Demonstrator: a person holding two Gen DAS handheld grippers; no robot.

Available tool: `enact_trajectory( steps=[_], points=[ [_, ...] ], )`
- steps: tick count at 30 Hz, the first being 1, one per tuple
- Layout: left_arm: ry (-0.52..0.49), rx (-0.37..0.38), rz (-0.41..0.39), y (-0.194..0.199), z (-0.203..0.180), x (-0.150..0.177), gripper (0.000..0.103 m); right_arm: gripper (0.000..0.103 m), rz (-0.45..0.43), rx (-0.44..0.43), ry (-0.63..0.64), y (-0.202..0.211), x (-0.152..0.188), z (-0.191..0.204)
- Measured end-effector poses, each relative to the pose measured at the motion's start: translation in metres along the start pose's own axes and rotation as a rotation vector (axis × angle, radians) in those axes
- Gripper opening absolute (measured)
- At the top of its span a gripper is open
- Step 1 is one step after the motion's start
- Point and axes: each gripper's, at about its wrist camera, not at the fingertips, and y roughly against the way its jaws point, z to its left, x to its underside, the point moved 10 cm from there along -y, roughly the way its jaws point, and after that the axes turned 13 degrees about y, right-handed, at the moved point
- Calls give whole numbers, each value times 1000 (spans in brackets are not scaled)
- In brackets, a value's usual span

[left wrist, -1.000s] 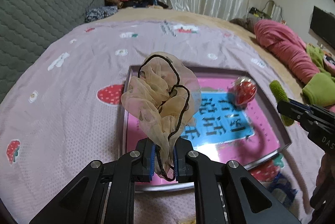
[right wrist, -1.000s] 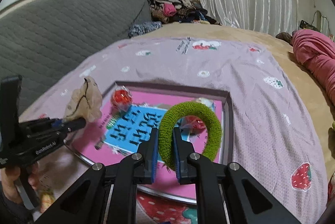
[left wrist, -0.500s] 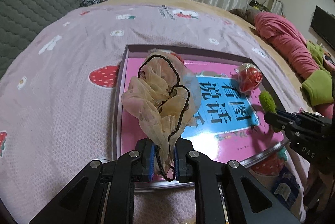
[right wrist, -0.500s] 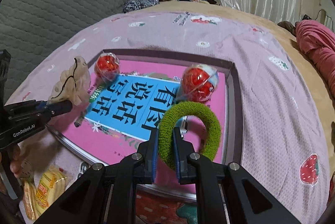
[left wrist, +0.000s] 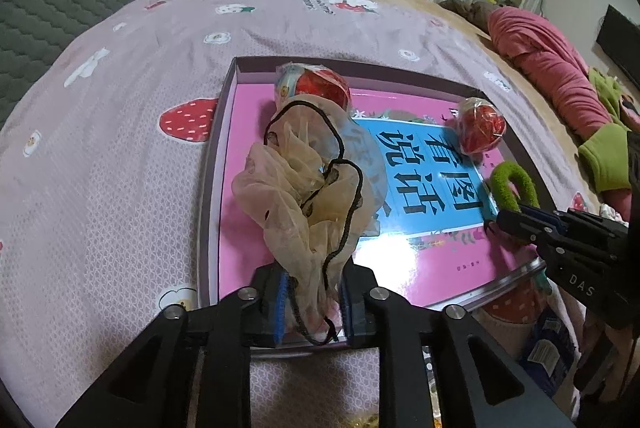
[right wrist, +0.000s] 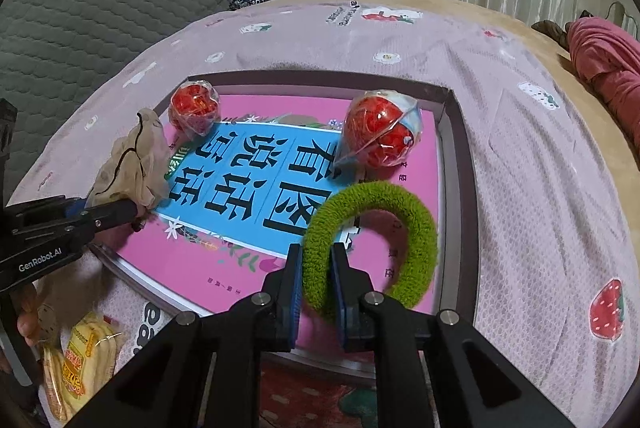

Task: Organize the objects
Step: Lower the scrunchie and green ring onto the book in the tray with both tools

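Observation:
A sheer beige scrunchie with black trim (left wrist: pixel 304 196) stands between the fingers of my left gripper (left wrist: pixel 314 304), whose jaws are opening; the fabric hangs loose between the pads, low over the left end of the grey-rimmed tray (left wrist: pixel 208 188). My right gripper (right wrist: pixel 316 288) is shut on a fuzzy green scrunchie (right wrist: pixel 372 192) just above the tray's right end. A pink book with a blue panel (right wrist: pixel 256 180) lies in the tray, with two wrapped red balls (right wrist: pixel 194 108) (right wrist: pixel 376 132) on it. In each view the other gripper (right wrist: pixel 136 212) (left wrist: pixel 500 220) shows at the edge.
The tray lies on a lilac strawberry-print bedspread (right wrist: pixel 540 188). Yellow snack packs (right wrist: pixel 80 360) sit by the near left corner, next to a hand (right wrist: pixel 28 316). Pink and green clothing (left wrist: pixel 540 68) is heaped at right, with a grey quilted headboard (right wrist: pixel 120 8) behind.
Both grippers have come down toward the tray with their scrunchies. The left gripper's jaws have spread apart around the beige scrunchie. The right grip is unchanged.

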Motion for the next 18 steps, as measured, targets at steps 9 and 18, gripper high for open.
enact_trajectory(
  steps=[9,18],
  points=[
    [-5,-1,12,-2,0,2,36,15,29,-11,-8,-4,5,0],
    [-8,-14,17,-3,1,2,54,15,32,-6,-10,-6,6,0]
  ],
)
